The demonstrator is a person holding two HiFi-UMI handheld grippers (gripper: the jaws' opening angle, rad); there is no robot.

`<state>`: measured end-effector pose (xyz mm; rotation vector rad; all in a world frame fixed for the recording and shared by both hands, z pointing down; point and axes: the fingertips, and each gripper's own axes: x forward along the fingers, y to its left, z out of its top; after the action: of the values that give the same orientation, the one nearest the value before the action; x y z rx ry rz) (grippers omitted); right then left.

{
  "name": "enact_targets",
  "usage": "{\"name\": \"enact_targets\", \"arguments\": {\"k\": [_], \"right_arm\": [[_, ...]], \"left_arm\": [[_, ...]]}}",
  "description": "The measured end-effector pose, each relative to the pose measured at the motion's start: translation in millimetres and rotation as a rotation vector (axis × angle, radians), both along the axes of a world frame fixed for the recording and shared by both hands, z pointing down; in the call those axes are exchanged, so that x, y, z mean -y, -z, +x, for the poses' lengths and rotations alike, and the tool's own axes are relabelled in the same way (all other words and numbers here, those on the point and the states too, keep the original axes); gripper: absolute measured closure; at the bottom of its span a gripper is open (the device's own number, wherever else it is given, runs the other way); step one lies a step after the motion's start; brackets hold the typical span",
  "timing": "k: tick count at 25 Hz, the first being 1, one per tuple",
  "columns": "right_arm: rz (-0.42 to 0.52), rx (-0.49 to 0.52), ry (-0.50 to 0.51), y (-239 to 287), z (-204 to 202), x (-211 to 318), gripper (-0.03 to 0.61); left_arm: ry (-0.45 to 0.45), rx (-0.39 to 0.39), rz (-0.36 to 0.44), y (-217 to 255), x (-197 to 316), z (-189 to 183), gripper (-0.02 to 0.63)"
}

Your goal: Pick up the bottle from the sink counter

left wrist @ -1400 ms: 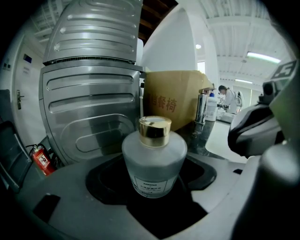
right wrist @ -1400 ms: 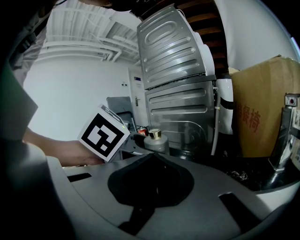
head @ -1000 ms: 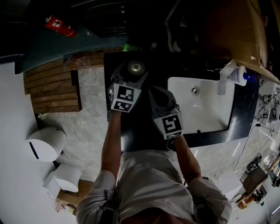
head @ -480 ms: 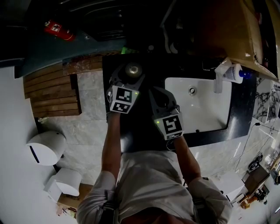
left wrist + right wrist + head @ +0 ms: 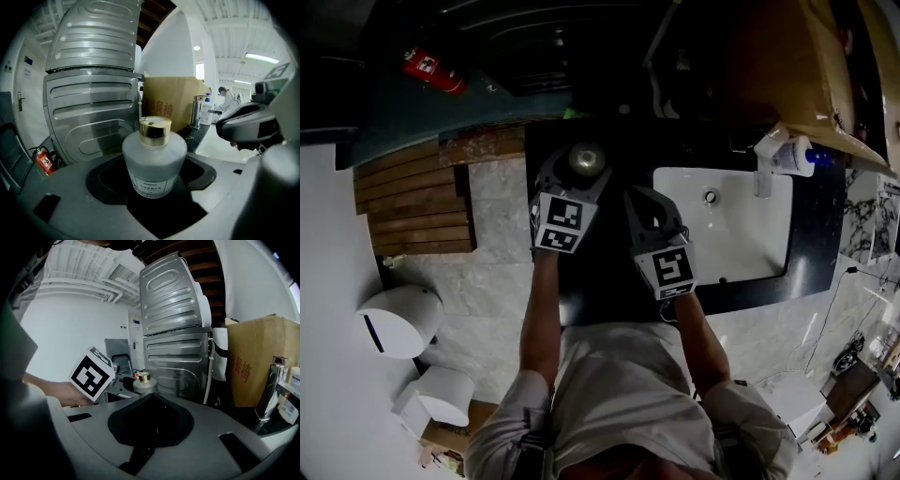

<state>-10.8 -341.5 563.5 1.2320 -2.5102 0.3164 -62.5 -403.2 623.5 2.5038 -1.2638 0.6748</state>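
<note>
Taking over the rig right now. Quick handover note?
Left gripper: jaws apart around the bottle, with a dark gap on both sides, so it looks not yet gripped.
Right gripper: jaws together, nothing between them, held beside the left one over the counter.
Bottle: frosted with a gold cap, upright, apparently standing on the dark counter to the left of the white sink.
Done: left gripper is lined up on the bottle.
Left: close the left jaws on the bottle body, then lift it straight up off the counter.
</note>
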Motion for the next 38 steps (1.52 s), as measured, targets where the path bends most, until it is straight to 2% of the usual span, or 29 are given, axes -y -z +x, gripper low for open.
{"name": "enact_targets", "arguments": {"k": [17, 25, 38], "right_arm": [[0.047, 0.003, 0.003, 32.3, 3.1, -14.3, 0.581], [0.099, 0.003, 0.011, 58.4, 6.8, -18.5, 0.581], [0.175, 0.006, 0.037, 109.2, 1.0, -31.1, 0.581]], "left_arm": [[-0.005, 0.0, 0.072, 56.7, -30.8, -4.6, 0.288], [0.004, -0.007, 0.094, 88.2, -47.3, -10.6, 0.288], [-0.002, -0.027, 0.198, 160.1, -70.6, -26.4, 0.288]]}}
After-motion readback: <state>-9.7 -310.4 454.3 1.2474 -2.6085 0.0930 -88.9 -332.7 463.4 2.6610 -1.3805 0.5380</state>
